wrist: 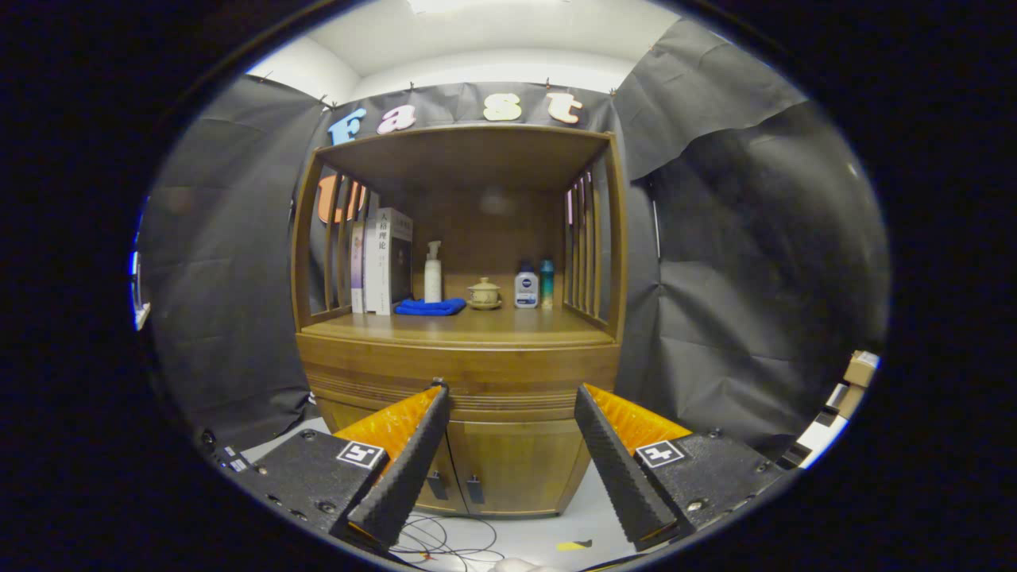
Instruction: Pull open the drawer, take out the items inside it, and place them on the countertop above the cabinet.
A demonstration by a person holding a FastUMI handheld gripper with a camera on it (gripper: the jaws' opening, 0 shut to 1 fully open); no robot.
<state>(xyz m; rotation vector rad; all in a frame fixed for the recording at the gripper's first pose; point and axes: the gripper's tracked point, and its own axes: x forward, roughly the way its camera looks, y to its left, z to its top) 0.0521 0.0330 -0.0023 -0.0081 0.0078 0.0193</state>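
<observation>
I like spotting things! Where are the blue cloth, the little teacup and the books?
Blue cloth (430, 307): gripper view, middle of the fold.
Teacup (484, 293): gripper view, its body.
Books (382, 260): gripper view, white spine.

The tongs stand apart, their spread fingers covering part of the drawer front and the upper corners of the cabinet doors. Labels on the small bottles are too small to tell. Floor cables are cut off below.

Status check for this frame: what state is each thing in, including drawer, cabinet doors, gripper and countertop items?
Drawer: closed.
Cabinet doors: closed.
Gripper: open, fingers short of the drawer, holding nothing.
Books: upright.
Pump bottle: upright.
Blue cloth: folded flat.
Lidded cup: lid on.
</observation>
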